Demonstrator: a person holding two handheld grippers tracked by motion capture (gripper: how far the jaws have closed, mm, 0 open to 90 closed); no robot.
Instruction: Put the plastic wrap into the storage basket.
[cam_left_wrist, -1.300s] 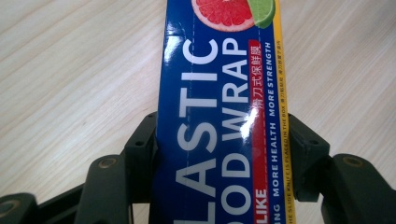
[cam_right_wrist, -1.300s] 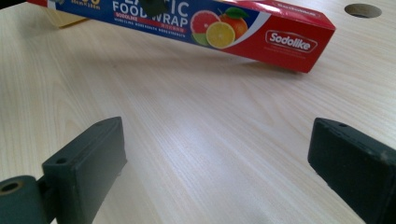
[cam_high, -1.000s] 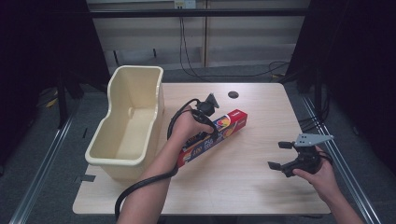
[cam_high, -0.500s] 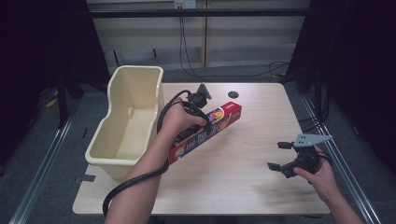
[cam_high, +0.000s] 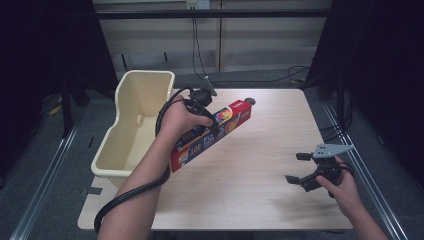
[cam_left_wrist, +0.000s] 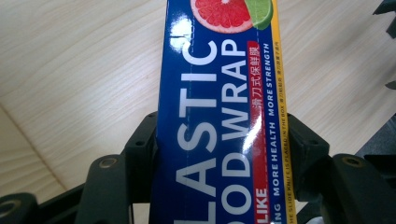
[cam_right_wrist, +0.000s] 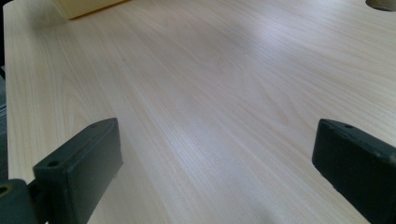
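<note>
A long blue and red plastic food wrap box (cam_high: 231, 118) hangs tilted above the wooden table (cam_high: 260, 200), its low end toward the bin. My left gripper (cam_high: 211, 127) is shut on it near its middle. In the left gripper view the box (cam_left_wrist: 219, 93) runs up between the two black jaws, and both pads of my left gripper (cam_left_wrist: 222, 149) press on its sides. My right gripper (cam_high: 297, 167) rests low at the table's right front, open, with nothing between its fingers. The right gripper view shows bare wood between the wide-apart jaws of my right gripper (cam_right_wrist: 219, 158).
A deep beige plastic bin (cam_high: 145, 80) stands along the table's left edge, and its corner (cam_right_wrist: 88, 7) shows far off in the right gripper view. A round cable hole (cam_high: 250, 101) lies at the back of the table. Black cables trail from both grippers.
My left hand has lifted the wrap box off the table and carried it a little to the left, toward the bin. The right gripper has stayed in place.
</note>
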